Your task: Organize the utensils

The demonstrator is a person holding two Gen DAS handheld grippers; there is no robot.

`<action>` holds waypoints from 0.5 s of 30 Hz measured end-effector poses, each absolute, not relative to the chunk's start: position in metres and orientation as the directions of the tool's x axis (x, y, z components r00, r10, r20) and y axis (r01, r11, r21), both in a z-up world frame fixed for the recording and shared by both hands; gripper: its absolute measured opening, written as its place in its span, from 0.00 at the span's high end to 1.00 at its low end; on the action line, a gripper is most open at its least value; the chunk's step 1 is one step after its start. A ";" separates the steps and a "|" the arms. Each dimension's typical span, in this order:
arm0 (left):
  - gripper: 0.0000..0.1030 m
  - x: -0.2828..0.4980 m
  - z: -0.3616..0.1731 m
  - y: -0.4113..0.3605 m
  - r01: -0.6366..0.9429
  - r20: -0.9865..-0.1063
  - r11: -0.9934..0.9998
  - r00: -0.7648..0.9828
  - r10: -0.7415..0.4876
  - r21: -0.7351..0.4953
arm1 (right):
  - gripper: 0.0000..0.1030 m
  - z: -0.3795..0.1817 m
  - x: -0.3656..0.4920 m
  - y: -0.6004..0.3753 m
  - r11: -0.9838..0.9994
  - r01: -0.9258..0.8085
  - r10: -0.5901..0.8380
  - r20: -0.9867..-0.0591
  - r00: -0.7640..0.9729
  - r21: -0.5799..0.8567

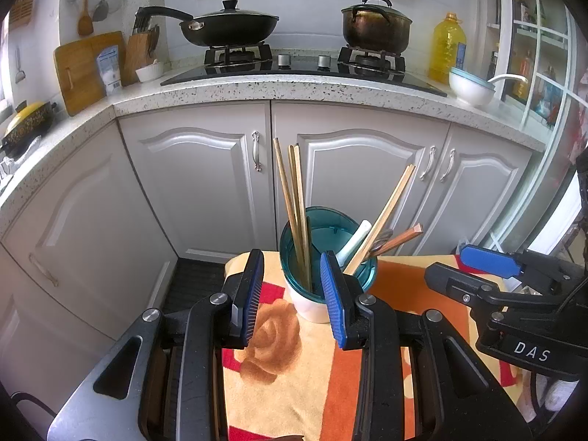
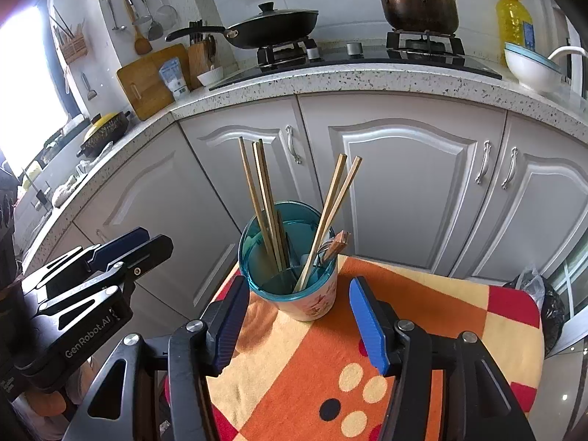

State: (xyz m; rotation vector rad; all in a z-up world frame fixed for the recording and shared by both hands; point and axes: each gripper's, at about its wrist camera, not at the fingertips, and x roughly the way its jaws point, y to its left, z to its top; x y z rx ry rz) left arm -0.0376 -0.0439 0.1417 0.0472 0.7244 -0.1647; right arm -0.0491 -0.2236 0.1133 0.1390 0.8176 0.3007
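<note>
A teal-rimmed utensil holder (image 1: 323,286) (image 2: 294,279) stands on a small table covered with an orange patterned cloth (image 1: 286,386) (image 2: 330,367). It holds several wooden chopsticks (image 1: 294,205) (image 2: 261,198), a white spoon (image 1: 352,242) and a brown-handled utensil (image 1: 400,239) (image 2: 340,242). My left gripper (image 1: 292,275) is open and empty, just in front of the holder. My right gripper (image 2: 297,301) is open and empty, its fingers either side of the holder's base. Each gripper shows in the other's view (image 1: 488,268) (image 2: 121,253).
White cabinet doors (image 1: 205,183) and a speckled countertop (image 1: 294,88) stand behind the table. On it are a stove with a wok (image 1: 228,25) and pot (image 1: 375,25), an oil bottle (image 1: 446,47), bowls (image 1: 470,86) and a cutting board (image 1: 84,70).
</note>
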 end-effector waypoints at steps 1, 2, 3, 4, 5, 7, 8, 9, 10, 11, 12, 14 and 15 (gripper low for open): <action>0.70 -0.038 0.141 -0.044 0.167 -0.664 0.986 0.736 -0.134 -0.014 | 0.47 0.113 -0.049 -0.224 0.949 -0.209 0.317 -0.697 0.644 0.238; 0.70 -0.037 0.141 -0.044 0.167 -0.664 0.986 0.736 -0.134 -0.014 | 0.47 0.113 -0.049 -0.224 0.948 -0.209 0.318 -0.696 0.643 0.239; 0.70 -0.037 0.141 -0.044 0.167 -0.664 0.986 0.735 -0.133 -0.013 | 0.47 0.113 -0.048 -0.224 0.948 -0.210 0.319 -0.695 0.644 0.240; 0.70 -0.038 0.140 -0.045 0.168 -0.665 0.986 0.735 -0.134 -0.013 | 0.47 0.113 -0.048 -0.224 0.948 -0.210 0.318 -0.695 0.645 0.240; 0.70 -0.038 0.140 -0.045 0.169 -0.665 0.986 0.735 -0.134 -0.013 | 0.47 0.113 -0.048 -0.225 0.948 -0.209 0.318 -0.695 0.645 0.240; 0.70 -0.038 0.140 -0.046 0.170 -0.665 0.985 0.735 -0.135 -0.012 | 0.46 0.113 -0.048 -0.225 0.948 -0.207 0.318 -0.695 0.644 0.241; 0.70 -0.038 0.140 -0.046 0.170 -0.665 0.985 0.735 -0.135 -0.012 | 0.46 0.113 -0.048 -0.225 0.948 -0.207 0.317 -0.696 0.644 0.241; 0.70 -0.038 0.140 -0.046 0.170 -0.665 0.985 0.735 -0.135 -0.013 | 0.46 0.113 -0.048 -0.225 0.948 -0.207 0.318 -0.696 0.644 0.241; 0.70 -0.038 0.140 -0.047 0.169 -0.665 0.985 0.735 -0.135 -0.013 | 0.46 0.113 -0.048 -0.225 0.948 -0.207 0.318 -0.696 0.644 0.242; 0.70 -0.038 0.140 -0.047 0.169 -0.665 0.986 0.735 -0.134 -0.012 | 0.46 0.113 -0.048 -0.225 0.948 -0.207 0.318 -0.696 0.644 0.241; 0.70 -0.038 0.140 -0.046 0.169 -0.665 0.986 0.735 -0.134 -0.012 | 0.46 0.113 -0.048 -0.225 0.948 -0.207 0.317 -0.696 0.644 0.241; 0.70 -0.037 0.140 -0.047 0.170 -0.665 0.985 0.734 -0.134 -0.012 | 0.46 0.113 -0.048 -0.225 0.948 -0.208 0.318 -0.696 0.643 0.241; 0.70 -0.037 0.140 -0.046 0.171 -0.666 0.985 0.734 -0.135 -0.011 | 0.46 0.113 -0.048 -0.224 0.948 -0.209 0.319 -0.696 0.643 0.241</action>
